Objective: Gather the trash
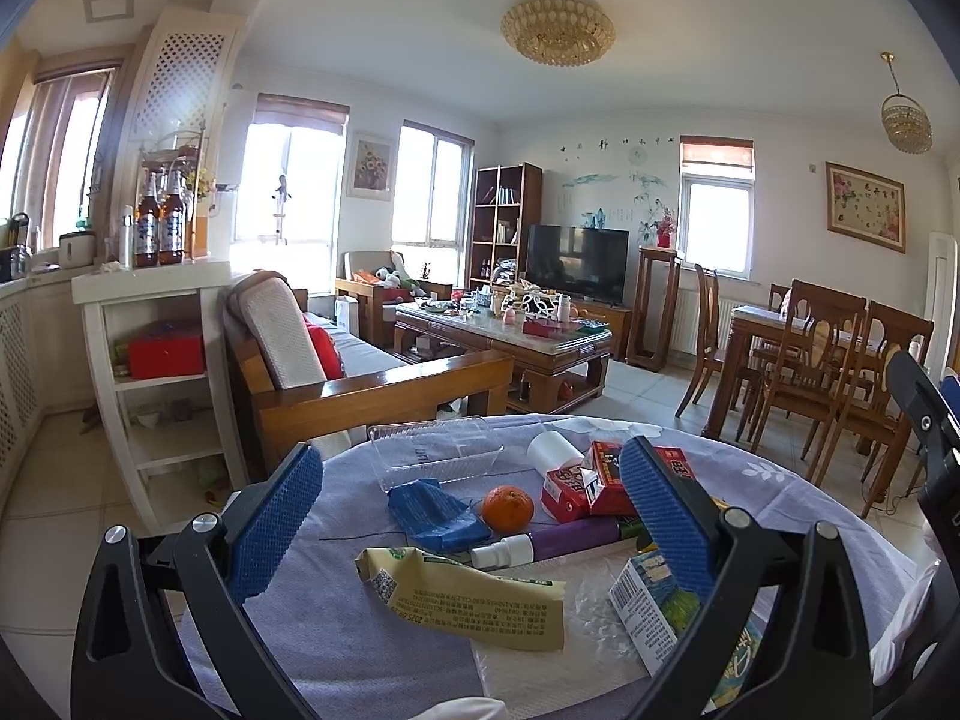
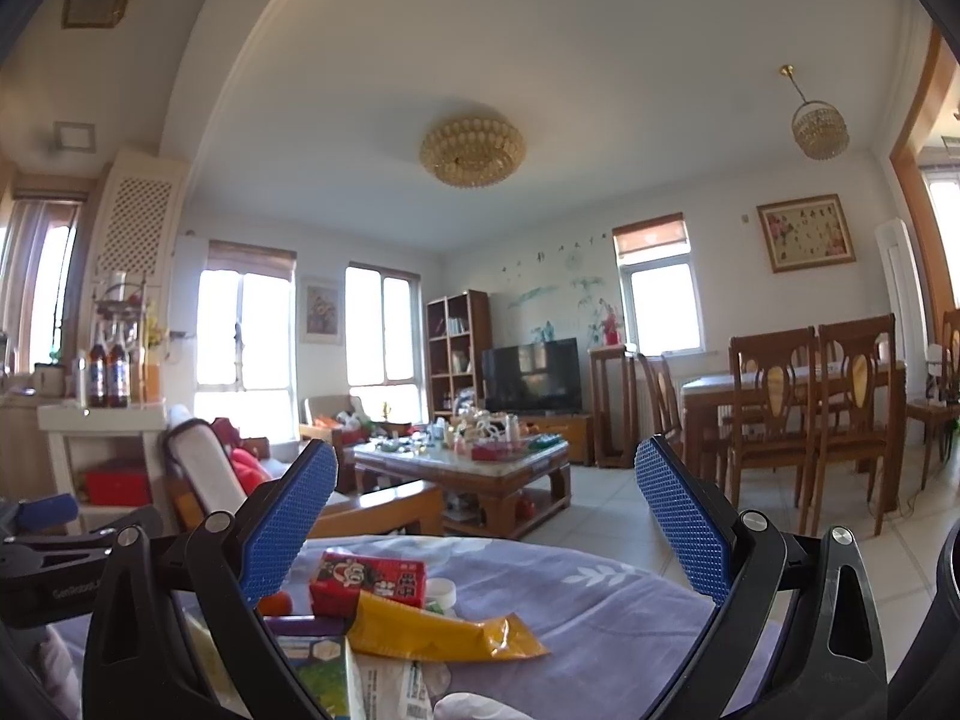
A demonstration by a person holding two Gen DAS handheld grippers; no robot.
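A round table with a lavender cloth (image 1: 336, 648) holds mixed items. In the left wrist view lie a yellow wrapper (image 1: 474, 594), a blue wrapper (image 1: 435, 513), an orange (image 1: 507, 506), a purple tube (image 1: 549, 543), red cartons (image 1: 591, 483), a white cup (image 1: 553, 451), a clear plastic tray (image 1: 435, 450) and a small box (image 1: 645, 606). My left gripper (image 1: 474, 522) is open above them, empty. My right gripper (image 2: 486, 525) is open and empty above the red carton (image 2: 369, 582), a flattened yellow tube (image 2: 444, 630) and a green box (image 2: 321, 672).
Beyond the table stand a wooden sofa (image 1: 360, 372), a cluttered coffee table (image 1: 510, 330), a white shelf unit (image 1: 156, 360) and a dining table with chairs (image 1: 828, 348). The right gripper's body (image 1: 924, 420) shows at the right edge of the left wrist view.
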